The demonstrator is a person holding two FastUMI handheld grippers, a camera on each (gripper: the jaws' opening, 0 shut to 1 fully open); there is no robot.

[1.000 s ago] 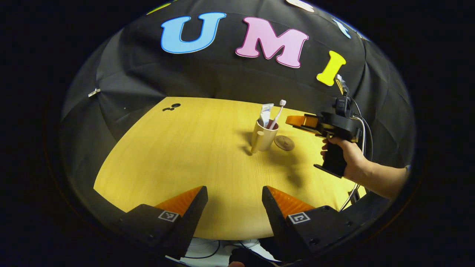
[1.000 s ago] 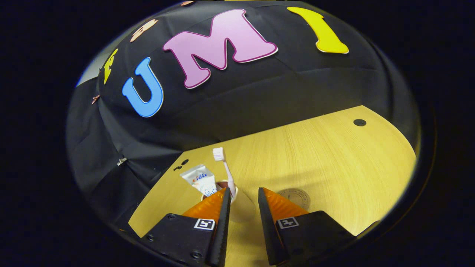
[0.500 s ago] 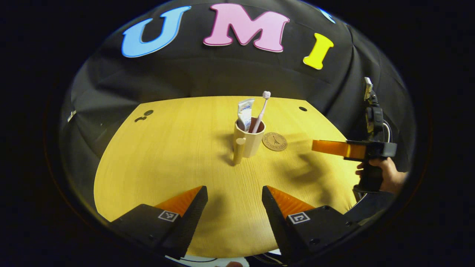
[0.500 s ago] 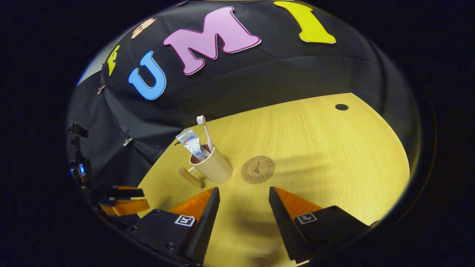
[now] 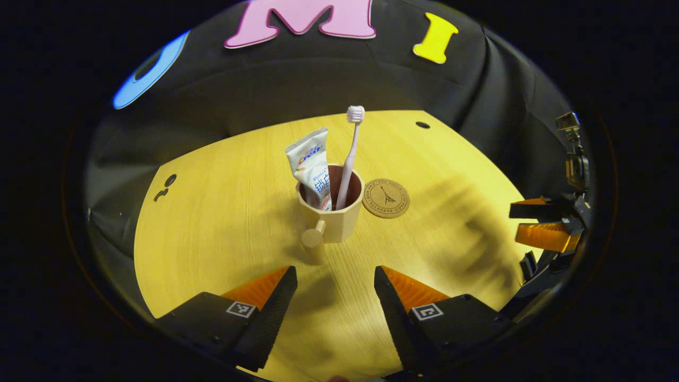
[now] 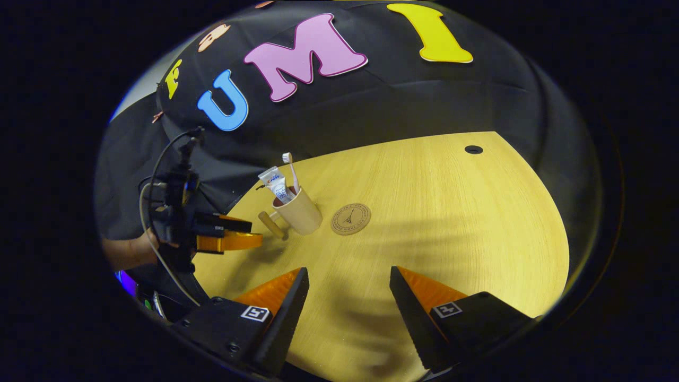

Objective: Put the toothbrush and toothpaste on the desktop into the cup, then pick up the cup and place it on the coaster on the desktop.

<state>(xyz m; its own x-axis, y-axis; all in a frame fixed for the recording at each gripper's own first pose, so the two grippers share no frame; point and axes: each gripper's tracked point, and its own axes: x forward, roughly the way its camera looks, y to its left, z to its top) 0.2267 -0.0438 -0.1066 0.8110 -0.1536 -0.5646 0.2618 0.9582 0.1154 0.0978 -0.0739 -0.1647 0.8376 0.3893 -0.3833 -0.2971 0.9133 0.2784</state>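
A beige cup (image 5: 333, 222) with a peg handle (image 5: 313, 240) stands upright mid-table. A toothpaste tube (image 5: 312, 165) and a toothbrush (image 5: 350, 151) stand in it. A round brown coaster (image 5: 386, 198) lies flat just right of the cup, apart from it. My left gripper (image 5: 334, 273) is open, a short way before the handle, holding nothing. My right gripper (image 6: 349, 271) is open and empty, well back from the cup (image 6: 300, 213) and coaster (image 6: 350, 218). The left gripper (image 6: 253, 233) appears close to the handle in the right gripper view. The right gripper (image 5: 538, 223) is at the far right of the left gripper view.
The yellow wooden table (image 5: 223, 212) has a cable hole (image 5: 423, 125) at the back right and small dark holes (image 5: 168, 181) at the left. A hand (image 6: 127, 252) holds the left gripper, with a cable (image 6: 154, 159) looping above it.
My left gripper has moved forward toward the cup, which now looks larger and nearer. My right gripper has drawn back from above the cup and opened wider.
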